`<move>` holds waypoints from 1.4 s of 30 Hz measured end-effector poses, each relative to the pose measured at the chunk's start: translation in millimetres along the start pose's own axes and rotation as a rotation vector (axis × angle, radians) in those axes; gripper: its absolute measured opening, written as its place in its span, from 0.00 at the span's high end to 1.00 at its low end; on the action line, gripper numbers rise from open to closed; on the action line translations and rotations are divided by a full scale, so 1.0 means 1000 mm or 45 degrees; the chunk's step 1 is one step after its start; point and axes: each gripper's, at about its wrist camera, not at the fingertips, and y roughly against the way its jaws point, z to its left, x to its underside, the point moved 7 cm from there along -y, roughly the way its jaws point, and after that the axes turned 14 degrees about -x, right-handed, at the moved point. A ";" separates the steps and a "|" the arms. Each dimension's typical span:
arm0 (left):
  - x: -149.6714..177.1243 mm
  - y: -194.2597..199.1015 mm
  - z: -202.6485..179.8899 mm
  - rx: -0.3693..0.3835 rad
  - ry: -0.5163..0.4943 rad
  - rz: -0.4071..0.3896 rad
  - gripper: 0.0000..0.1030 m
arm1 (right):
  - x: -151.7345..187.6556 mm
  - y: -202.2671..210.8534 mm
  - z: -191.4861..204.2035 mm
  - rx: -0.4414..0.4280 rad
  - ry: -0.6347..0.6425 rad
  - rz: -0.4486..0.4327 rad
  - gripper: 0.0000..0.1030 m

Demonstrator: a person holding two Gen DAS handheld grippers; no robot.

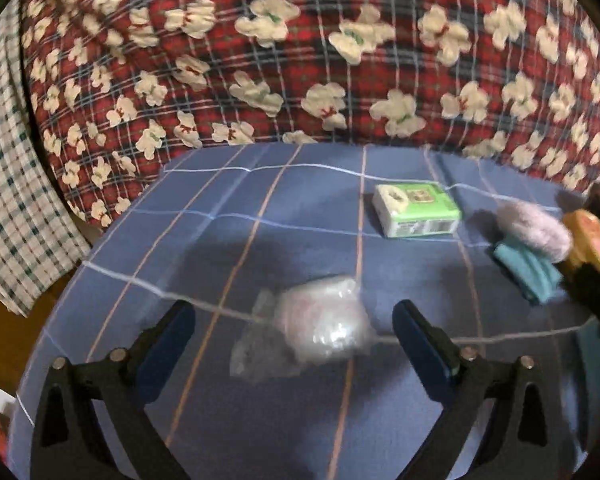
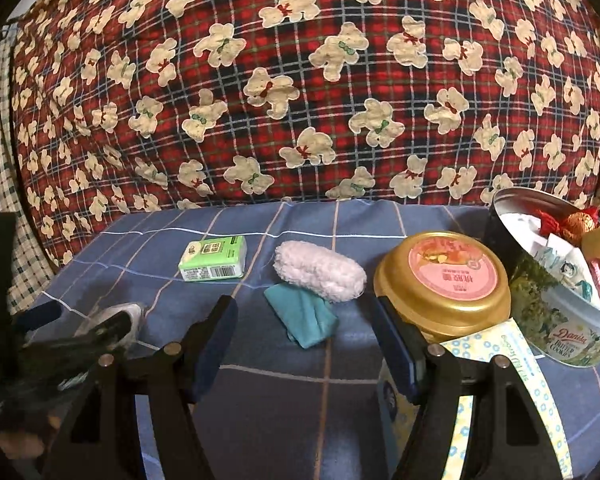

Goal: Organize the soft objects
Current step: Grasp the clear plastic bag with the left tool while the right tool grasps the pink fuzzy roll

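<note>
My left gripper (image 1: pixel 294 320) is open, with a soft white bundle in clear plastic wrap (image 1: pixel 320 328) lying on the blue cloth between its fingers, untouched. A green tissue pack (image 1: pixel 416 210) lies farther back. A fluffy white roll (image 1: pixel 534 228) rests on a folded teal cloth (image 1: pixel 526 272) to the right. My right gripper (image 2: pixel 304 316) is open and empty, just in front of the teal cloth (image 2: pixel 304 320) and the fluffy roll (image 2: pixel 320 270). The tissue pack (image 2: pixel 214 258) lies to the left there. The left gripper (image 2: pixel 60 328) shows at the left edge.
A gold-lidded round tub (image 2: pixel 444 284) and an open butter cookie tin (image 2: pixel 560 320) full of wrapped sweets stand at the right. A yellow patterned packet (image 2: pixel 500 380) lies beside my right finger. A red plaid bear-print quilt (image 2: pixel 300 80) rises behind the blue checked sheet (image 2: pixel 280 400).
</note>
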 end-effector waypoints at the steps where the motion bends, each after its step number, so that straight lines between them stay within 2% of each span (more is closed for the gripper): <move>1: -0.001 -0.004 0.001 -0.020 0.001 0.011 0.15 | 0.000 0.001 -0.001 -0.004 -0.008 -0.002 0.31; 3: 0.001 -0.016 -0.001 -0.008 0.001 0.083 0.23 | 0.001 0.001 -0.004 -0.008 -0.026 -0.006 0.31; 5: 0.005 -0.021 -0.004 0.070 0.009 0.130 0.36 | 0.002 0.000 -0.006 -0.015 -0.043 0.001 0.31; 8: 0.006 -0.018 -0.009 0.111 0.000 0.123 0.50 | 0.004 0.001 -0.012 -0.036 -0.102 0.002 0.31; 14: 0.003 -0.007 -0.020 0.161 -0.046 0.062 0.61 | 0.004 -0.002 -0.015 -0.053 -0.157 0.014 0.31; 17: -0.002 0.005 -0.019 0.158 -0.043 -0.020 0.62 | -0.001 0.001 -0.010 -0.088 -0.179 0.020 0.31; 21: -0.008 0.019 -0.010 0.195 0.031 -0.115 0.62 | -0.016 -0.001 -0.008 -0.028 -0.158 -0.002 0.31; 25: -0.015 0.027 -0.002 0.214 0.091 -0.183 0.61 | -0.025 -0.030 -0.006 -0.024 -0.173 0.146 0.31; 30: -0.020 0.034 0.008 0.244 0.151 -0.213 0.61 | -0.033 -0.064 -0.010 0.061 -0.083 0.341 0.31; 34: -0.020 0.031 0.015 0.245 0.191 -0.191 0.61 | -0.025 -0.096 -0.020 0.143 -0.020 0.524 0.31; 37: -0.018 0.027 0.016 0.251 0.196 -0.165 0.61 | -0.022 -0.106 -0.027 0.160 -0.021 0.559 0.31; 38: -0.018 0.027 0.016 0.252 0.198 -0.164 0.61 | -0.021 -0.108 -0.031 0.154 -0.047 0.570 0.35; 39: -0.018 0.027 0.017 0.249 0.200 -0.164 0.61 | -0.021 -0.108 -0.036 0.152 -0.087 0.567 0.43; 40: -0.018 0.026 0.017 0.249 0.202 -0.163 0.61 | -0.020 -0.108 -0.039 0.143 -0.121 0.568 0.59; 41: -0.018 0.026 0.018 0.254 0.206 -0.159 0.61 | -0.022 -0.105 -0.044 0.128 -0.154 0.552 0.68; 42: -0.018 0.026 0.018 0.261 0.211 -0.155 0.61 | -0.023 -0.104 -0.046 0.102 -0.180 0.542 0.73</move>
